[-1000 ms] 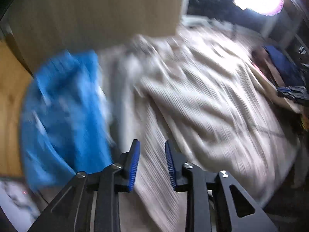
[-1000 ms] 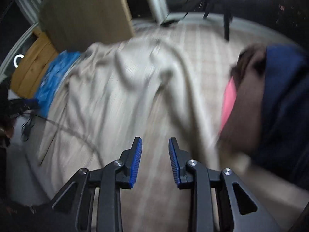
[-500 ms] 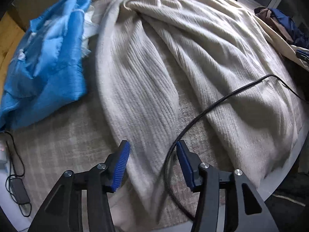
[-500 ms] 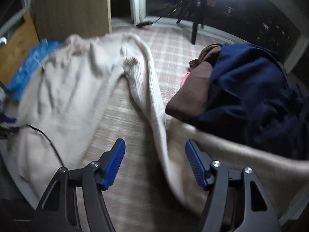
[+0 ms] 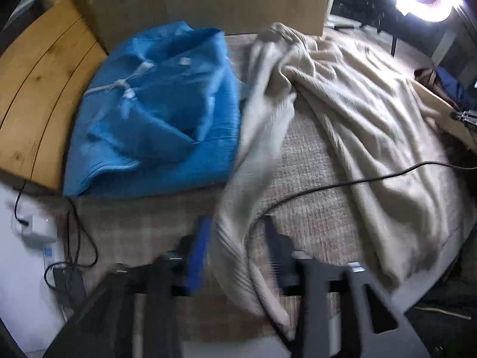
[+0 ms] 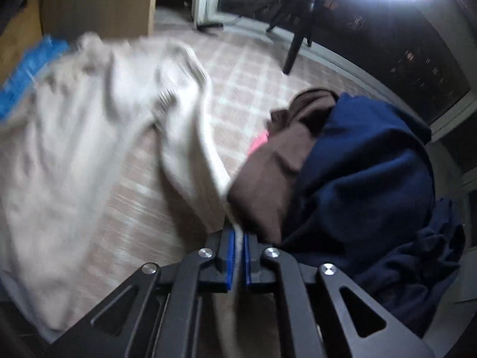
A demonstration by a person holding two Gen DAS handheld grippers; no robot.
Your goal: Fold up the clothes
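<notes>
Sprawling across the checked rug (image 5: 313,208), the cream ribbed sweater (image 5: 357,110) lies rumpled, one sleeve trailing down toward the left gripper (image 5: 235,247). That sleeve runs between its blue-padded fingers, which stand apart around it; the view is blurred with motion, so I cannot tell whether they press the cloth. A black cable (image 5: 342,183) loops over the sweater's lower part and passes down beside the same gripper. The right gripper (image 6: 237,253) is clenched on a thin edge of the cream sweater, the pads nearly meeting with the fabric pinched between. Just beside that pinched edge sits a heap of brown garment (image 6: 277,161) and navy garment (image 6: 366,173). A blue pleated garment (image 5: 161,110) lies left of the sweater, touching it, partly on a wooden board (image 5: 35,89). A white charger (image 5: 38,226) rests on the floor nearby.
</notes>
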